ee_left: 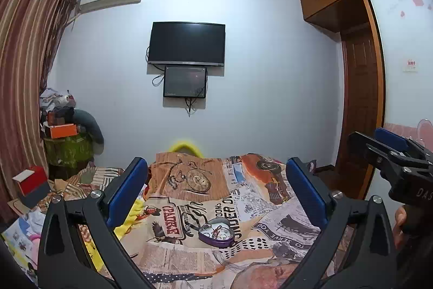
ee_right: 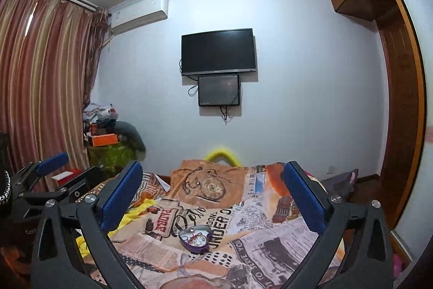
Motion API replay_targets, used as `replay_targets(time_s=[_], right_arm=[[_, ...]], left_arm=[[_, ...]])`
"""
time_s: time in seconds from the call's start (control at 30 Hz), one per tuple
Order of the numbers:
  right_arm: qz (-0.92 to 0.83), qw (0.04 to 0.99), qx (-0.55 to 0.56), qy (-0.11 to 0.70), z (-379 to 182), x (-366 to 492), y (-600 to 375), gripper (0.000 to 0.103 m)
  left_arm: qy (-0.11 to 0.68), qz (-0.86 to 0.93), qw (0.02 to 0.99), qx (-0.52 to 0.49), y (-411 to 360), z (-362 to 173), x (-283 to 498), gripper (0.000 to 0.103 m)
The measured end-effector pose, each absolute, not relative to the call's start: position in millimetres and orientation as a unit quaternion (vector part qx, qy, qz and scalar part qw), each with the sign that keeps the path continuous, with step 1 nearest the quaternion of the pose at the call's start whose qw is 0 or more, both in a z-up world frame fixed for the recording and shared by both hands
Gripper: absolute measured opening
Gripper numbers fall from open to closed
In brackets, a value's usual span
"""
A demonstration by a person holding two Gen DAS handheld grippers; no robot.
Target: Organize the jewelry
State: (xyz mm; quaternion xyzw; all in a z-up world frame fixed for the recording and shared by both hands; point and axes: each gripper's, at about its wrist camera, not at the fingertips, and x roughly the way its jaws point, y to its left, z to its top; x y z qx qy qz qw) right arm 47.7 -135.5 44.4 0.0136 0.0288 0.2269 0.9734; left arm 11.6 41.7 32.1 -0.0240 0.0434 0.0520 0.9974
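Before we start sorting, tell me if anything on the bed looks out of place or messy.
The purple heart-shaped tin lies open on the printed bedspread, no lid in view, with small jewelry pieces jumbled inside. Nothing looks spilled or damaged. Both the left gripper and right gripper are open and apart from it.

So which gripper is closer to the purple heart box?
Left, but only just. The left gripper and right gripper both hover short of the heart box, side by side.

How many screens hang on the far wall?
2: a large black TV at the wall's center, and a smaller monitor mounted directly beneath it, touching its lower edge. Both appear dark.
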Motion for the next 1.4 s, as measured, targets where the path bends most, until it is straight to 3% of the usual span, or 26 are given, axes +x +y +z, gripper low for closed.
replay_targets(time_s=[1.4], right_arm=[[0.229,0.971,0.002,0.064,37,46,-142,0.103]], left_arm=[[0.069,0.052,0.996,-0.026,44,17,28,0.103]])
